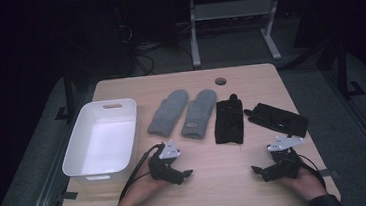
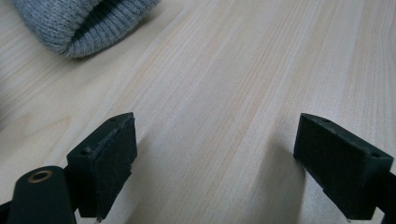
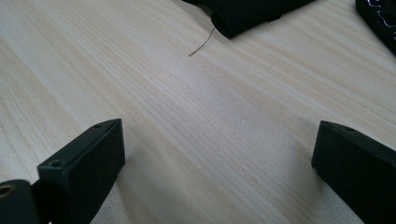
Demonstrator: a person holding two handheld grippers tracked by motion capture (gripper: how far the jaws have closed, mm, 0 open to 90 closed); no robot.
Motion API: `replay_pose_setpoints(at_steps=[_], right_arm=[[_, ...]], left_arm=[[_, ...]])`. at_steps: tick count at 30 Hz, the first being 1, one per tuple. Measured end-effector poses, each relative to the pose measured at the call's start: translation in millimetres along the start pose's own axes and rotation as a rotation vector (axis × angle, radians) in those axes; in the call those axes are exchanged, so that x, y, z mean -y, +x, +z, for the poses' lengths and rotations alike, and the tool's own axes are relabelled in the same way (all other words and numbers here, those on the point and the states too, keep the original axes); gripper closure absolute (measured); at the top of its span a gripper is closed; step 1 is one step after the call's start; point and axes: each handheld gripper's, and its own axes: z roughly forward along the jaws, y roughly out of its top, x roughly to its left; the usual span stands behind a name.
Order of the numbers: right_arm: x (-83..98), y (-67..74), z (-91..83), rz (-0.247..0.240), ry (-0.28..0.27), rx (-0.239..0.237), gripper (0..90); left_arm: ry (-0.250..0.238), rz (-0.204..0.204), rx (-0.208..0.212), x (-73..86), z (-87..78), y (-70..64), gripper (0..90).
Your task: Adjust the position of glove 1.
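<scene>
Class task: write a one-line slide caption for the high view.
Two open hand-held grippers, left and right, rest before grey mittens, black gloves and a white bin.

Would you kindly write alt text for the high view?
Two hand-held grippers, left gripper and right gripper, rest open on a wooden table. Beyond them lie two grey mittens and two black gloves in a row, with a white bin at left.
</scene>
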Motion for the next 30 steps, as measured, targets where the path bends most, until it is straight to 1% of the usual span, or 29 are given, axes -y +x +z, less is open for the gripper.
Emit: replay_pose_setpoints(at_steps=[2,3,7,8,10,12,13,14,15,16,18,20,22,23,24,25,26,27,28,29,30], right_arm=[[0.0,-0.1,-0.1,-0.001,0.0,0.0,2.4],[0.0,-0.1,-0.1,-0.002,0.001,0.0,2.4],[-0.1,-0.1,0.0,-0.001,0.0,-0.001,2.4],[-0.1,-0.1,0.0,-0.001,0.0,-0.001,2.4],[-0.1,-0.1,0.1,-0.005,0.0,-0.002,2.4],[0.0,-0.2,0.1,-0.005,-0.001,-0.003,2.4],[-0.1,-0.2,0.1,-0.006,-0.001,-0.002,2.4],[-0.1,0.3,0.0,0.001,0.003,-0.003,2.4],[-0.2,0.2,0.1,0.0,0.002,-0.002,2.4],[-0.2,0.3,0.0,0.001,0.002,-0.003,2.4],[-0.2,0.3,0.0,0.001,0.002,-0.003,2.4],[-0.2,0.2,0.0,0.001,0.002,-0.003,2.4],[-0.2,0.2,0.0,0.0,0.002,-0.003,2.4],[-0.2,0.2,0.0,0.0,0.002,-0.003,2.4],[-0.2,0.2,0.0,0.0,0.002,-0.003,2.4],[-0.2,0.2,0.1,0.0,0.002,-0.002,2.4],[-0.2,0.3,0.0,0.001,0.002,-0.003,2.4],[-0.2,0.2,0.1,0.001,0.002,-0.003,2.4],[-0.2,0.2,0.0,0.0,0.002,-0.003,2.4],[-0.2,0.3,0.0,0.001,0.002,-0.003,2.4],[-0.2,0.3,0.0,0.001,0.002,-0.003,2.4]], left_arm=[[0.0,-0.001,-0.001,-0.1,0.1,0.1,12.3],[-0.002,-0.01,-0.014,0.7,-0.4,-1.3,12.3],[0.002,-0.009,-0.013,0.5,-0.8,-1.2,12.3],[0.007,-0.009,-0.01,-0.1,-1.0,-1.0,12.3],[0.032,-0.02,-0.022,-2.8,-2.7,-1.5,14.6],[0.042,-0.027,-0.029,-4.0,-4.4,-1.7,22.6],[0.046,-0.04,-0.026,-5.0,-6.3,-1.3,24.7],[0.046,-0.04,-0.026,-5.0,-6.3,-1.3,26.8],[0.047,-0.064,-0.014,-7.1,-8.8,-0.3,32.9],[0.041,-0.073,-0.019,-8.2,-10.6,0.9,39.0],[0.031,-0.11,-0.012,-11.6,-12.9,3.9,53.6],[0.042,-0.125,-0.026,-16.1,-14.9,7.3,69.9],[0.037,-0.134,-0.023,-20.7,-17.2,10.1,83.6],[0.037,-0.134,-0.023,-20.7,-17.2,10.1,88.0],[0.031,-0.145,-0.013,-25.9,-17.7,12.1,89.1],[0.025,-0.139,-0.024,-29.1,-18.1,12.8,89.2],[0.027,-0.136,-0.026,-32.8,-18.6,13.4,89.2],[0.027,-0.136,-0.026,-32.8,-18.6,13.4,89.3],[0.003,-0.145,-0.031,-39.4,-19.3,14.8,89.3],[-0.001,-0.147,-0.035,-43.0,-19.5,15.6,89.3],[-0.001,-0.147,-0.035,-43.0,-19.5,15.6,89.3]])
